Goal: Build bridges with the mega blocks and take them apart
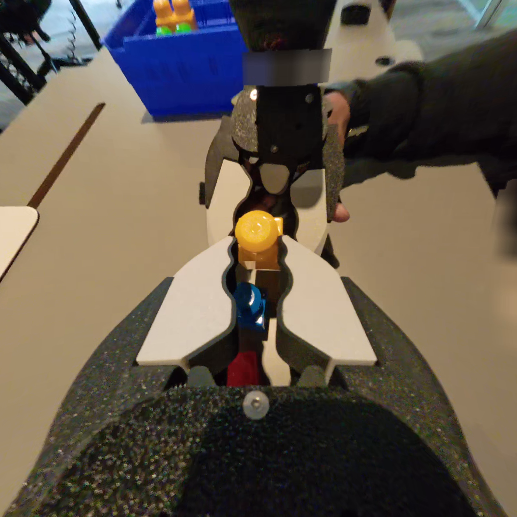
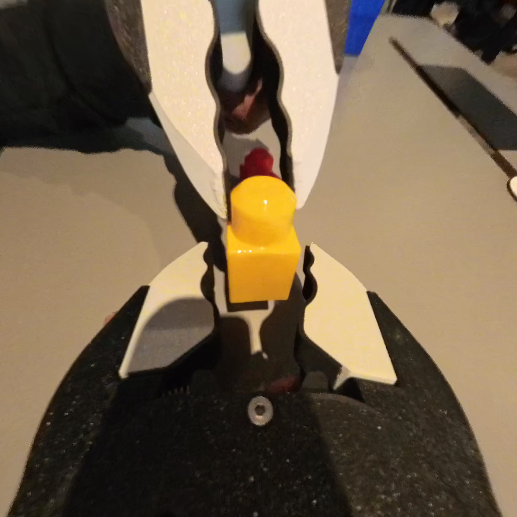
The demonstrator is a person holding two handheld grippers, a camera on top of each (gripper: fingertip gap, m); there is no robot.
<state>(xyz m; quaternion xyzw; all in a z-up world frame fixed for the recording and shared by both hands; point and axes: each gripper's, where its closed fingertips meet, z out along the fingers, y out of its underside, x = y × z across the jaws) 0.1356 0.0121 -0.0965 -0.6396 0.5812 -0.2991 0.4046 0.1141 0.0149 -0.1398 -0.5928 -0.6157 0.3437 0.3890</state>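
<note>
yellow block sits between both claws, left claw pinching it.

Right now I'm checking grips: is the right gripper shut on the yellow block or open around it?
Open. In the right wrist view its fingers flank the yellow block with visible gaps on both sides.

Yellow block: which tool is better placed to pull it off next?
Left. The left tool already appears to pinch the yellow block at its tips. The right tool is open, with gaps on both sides of the block.
</note>
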